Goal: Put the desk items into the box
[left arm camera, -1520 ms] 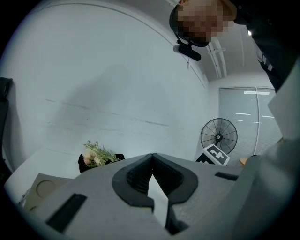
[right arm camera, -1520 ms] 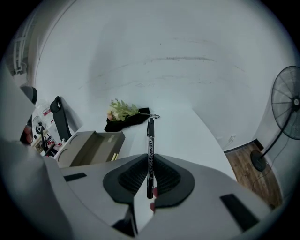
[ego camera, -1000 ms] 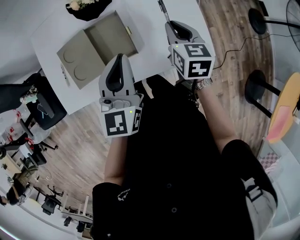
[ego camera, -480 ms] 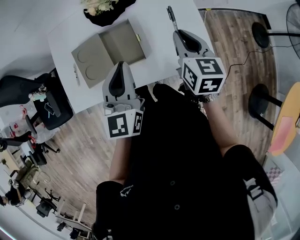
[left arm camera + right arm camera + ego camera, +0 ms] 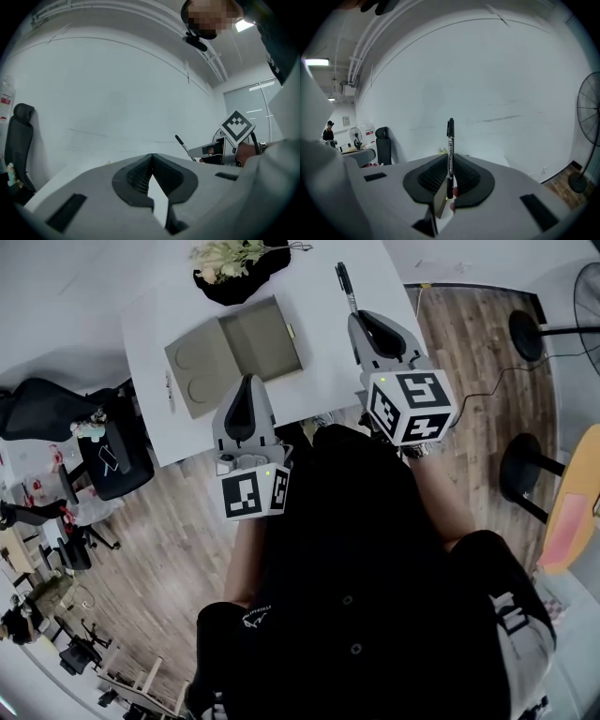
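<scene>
An open khaki box [image 5: 255, 338] lies on the white table [image 5: 323, 343], its lid [image 5: 199, 382] folded out to the left. My right gripper [image 5: 362, 319] is shut on a black pen [image 5: 345, 285], which sticks out past the tips over the table's right part. In the right gripper view the pen [image 5: 450, 140] stands upright between the pads. My left gripper [image 5: 248, 381] hangs at the table's near edge, just in front of the box, shut with nothing in it. The left gripper view shows its jaws [image 5: 151, 157] closed against a bare wall, with the right gripper [image 5: 220, 149] off to the right.
A black dish of flowers [image 5: 234, 263] sits behind the box. A thin stick-like item [image 5: 170, 390] lies at the table's left edge. A black office chair [image 5: 47, 409] stands to the left, round stool bases [image 5: 530, 329] on the wooden floor to the right.
Both grippers have risen toward the head camera, the pen still in the right one. The table has slid lower in the head view, and the flowers now show.
</scene>
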